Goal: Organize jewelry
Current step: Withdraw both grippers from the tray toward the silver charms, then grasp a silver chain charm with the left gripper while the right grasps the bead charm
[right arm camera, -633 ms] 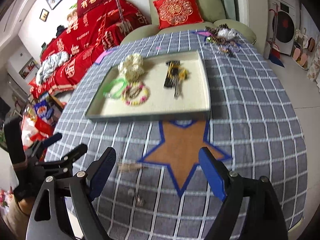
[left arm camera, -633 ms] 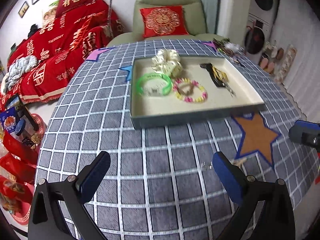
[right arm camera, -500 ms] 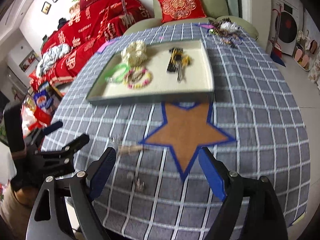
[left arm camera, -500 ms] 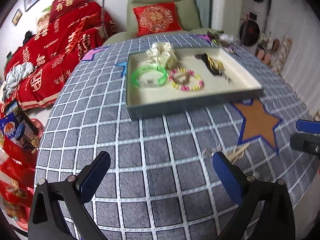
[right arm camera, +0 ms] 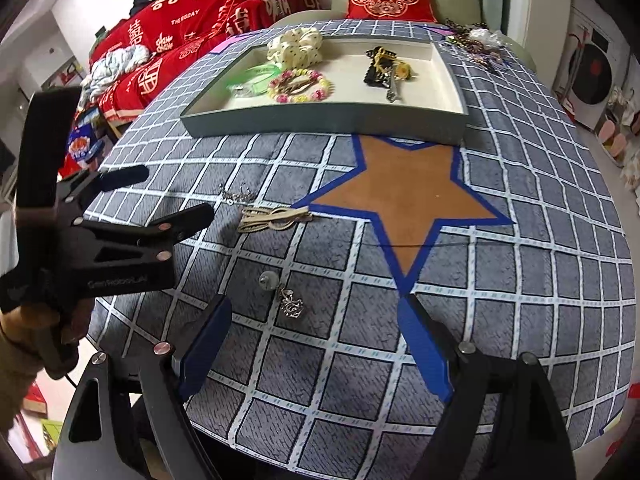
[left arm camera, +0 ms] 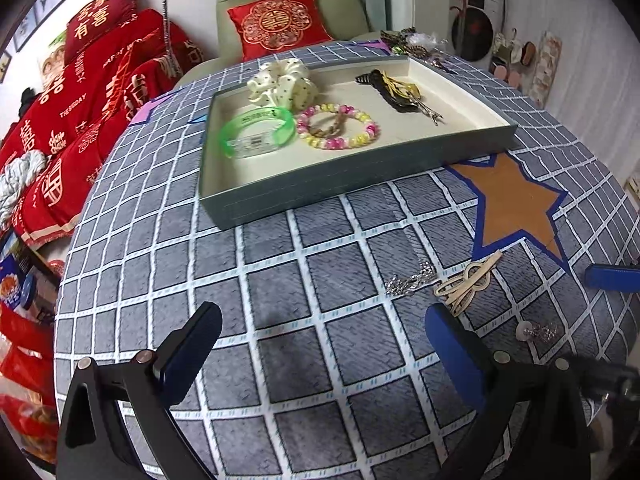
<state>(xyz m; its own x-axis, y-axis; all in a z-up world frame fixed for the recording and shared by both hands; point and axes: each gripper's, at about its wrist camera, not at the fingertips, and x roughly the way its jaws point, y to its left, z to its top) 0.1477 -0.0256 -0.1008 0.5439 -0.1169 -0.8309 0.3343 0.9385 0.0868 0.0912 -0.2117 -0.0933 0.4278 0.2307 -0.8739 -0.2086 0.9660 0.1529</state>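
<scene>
A grey tray (left arm camera: 360, 184) (right arm camera: 320, 122) holds a cream scrunchie (left arm camera: 280, 86), a green bangle (left arm camera: 258, 132), a pink-yellow bead bracelet (left arm camera: 338, 126) and dark hair clips (left arm camera: 394, 90). On the cloth lie a silver chain (left arm camera: 410, 280) (right arm camera: 236, 195), a beige hair clip (left arm camera: 466, 282) (right arm camera: 274, 214) and a pearl earring with a silver pendant (right arm camera: 286, 296) (left arm camera: 538, 331). My left gripper (left arm camera: 320, 344) is open and empty, left of the chain. My right gripper (right arm camera: 312, 344) is open and empty, just short of the earring.
An orange star with blue edge (right arm camera: 400, 196) marks the checked tablecloth in front of the tray. A pile of more jewelry (right arm camera: 472, 44) lies at the table's far right. A red-covered sofa (left arm camera: 80, 100) and an armchair (left arm camera: 288, 8) stand behind the table.
Both grippers have pulled back and dropped lower toward the table's near edge. The chain, beige clip and earring have come into close view. Both stay open.
</scene>
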